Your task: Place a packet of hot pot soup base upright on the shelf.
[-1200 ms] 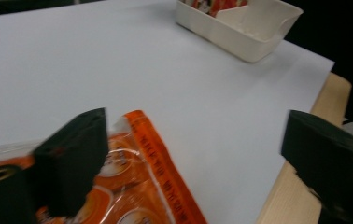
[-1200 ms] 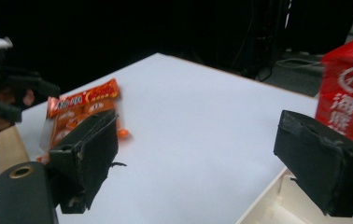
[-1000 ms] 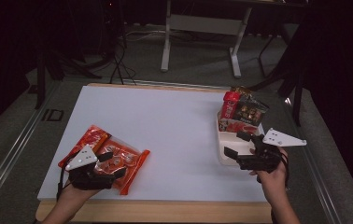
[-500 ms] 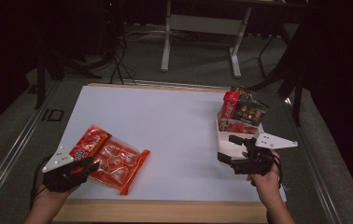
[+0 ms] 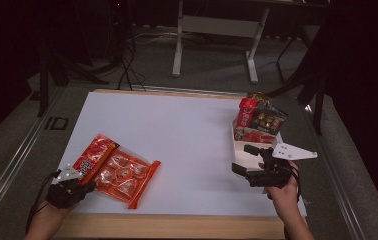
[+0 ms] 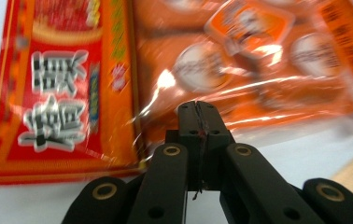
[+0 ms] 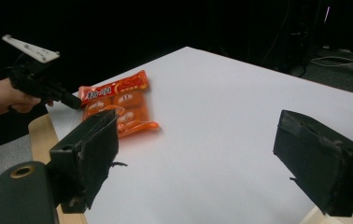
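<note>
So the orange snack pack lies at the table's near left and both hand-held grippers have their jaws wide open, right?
Not both. The left hand-held gripper has just closed its jaws at the orange snack pack, as the left gripper view shows. The right hand-held gripper is wide open.

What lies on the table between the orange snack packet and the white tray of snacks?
Nothing: in the high view, the white table is bare between the orange snack packet and the white tray.

Left gripper [image 6: 197, 109]: black jaws, brass-ringed screw holes, grey three-cornered plate, black cable trailed. Right gripper [image 7: 212, 158]: black blocky pads, scuffed edges, grey plate. Forearms bare, no sleeves seen.
</note>
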A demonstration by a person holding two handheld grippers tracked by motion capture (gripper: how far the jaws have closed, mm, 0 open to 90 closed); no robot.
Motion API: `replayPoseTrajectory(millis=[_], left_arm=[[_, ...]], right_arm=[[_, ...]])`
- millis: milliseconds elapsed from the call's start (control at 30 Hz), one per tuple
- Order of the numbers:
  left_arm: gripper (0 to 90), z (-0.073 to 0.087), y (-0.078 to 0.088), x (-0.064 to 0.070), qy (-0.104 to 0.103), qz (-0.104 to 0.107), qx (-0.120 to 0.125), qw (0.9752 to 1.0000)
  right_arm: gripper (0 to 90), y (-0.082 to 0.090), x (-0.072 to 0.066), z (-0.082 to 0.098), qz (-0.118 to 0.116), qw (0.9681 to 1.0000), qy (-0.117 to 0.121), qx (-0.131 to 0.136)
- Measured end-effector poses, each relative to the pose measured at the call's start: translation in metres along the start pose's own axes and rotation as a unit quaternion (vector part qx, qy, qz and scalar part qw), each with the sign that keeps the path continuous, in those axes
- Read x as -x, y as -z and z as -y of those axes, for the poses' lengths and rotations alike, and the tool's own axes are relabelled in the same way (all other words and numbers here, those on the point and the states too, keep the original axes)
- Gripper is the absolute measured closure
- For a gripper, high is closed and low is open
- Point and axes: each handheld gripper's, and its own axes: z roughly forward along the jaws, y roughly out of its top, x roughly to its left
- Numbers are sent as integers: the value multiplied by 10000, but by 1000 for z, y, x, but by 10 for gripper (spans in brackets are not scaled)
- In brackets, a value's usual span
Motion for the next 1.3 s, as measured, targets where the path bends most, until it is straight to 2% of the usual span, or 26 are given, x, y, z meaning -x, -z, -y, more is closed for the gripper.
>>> replayPoseTrajectory(millis=[33, 100, 200, 300, 467, 600, 867, 1033, 1100, 1300], left_arm=[[897, 1, -3, -2, 15, -48, -87, 9999], [897, 2, -6, -5, 117, -54, -67, 9999], [898, -1, -9, -4, 165, -111, -81, 9998], [898, -4, -12, -3, 80, -138, -96, 9998], [900, -7, -13, -3, 156, -150, -96, 9997], [900, -13, -15, -2, 23, -258, -90, 9996], [900, -20, -24, -8, 4, -227, 29, 9997], [900, -29, -32, -11, -40, -284, 42, 9996], [900, -39, -39, -14, -60, -297, 63, 9995], [900, -54, -53, -18, -144, -306, 126, 9994]], right_arm=[[140, 0, 0, 0, -1, 10000, 12, -16], [140, 0, -1, 0, 10, 10000, 44, -28], [140, -1, -1, 1, 16, 10000, 49, -40], [140, -3, -1, 2, 5, 10000, 32, -58], [140, -4, -3, 3, 7, 9999, 80, -102], [140, -5, -2, 3, -11, 9999, 65, -101], [140, -3, -1, 3, -12, 9999, 39, -96], [140, -4, -2, 3, -36, 10000, 31, -87], [140, -4, -3, 3, -47, 9999, 52, -123], [141, -3, -2, 4, -56, 9999, 11, -109]])
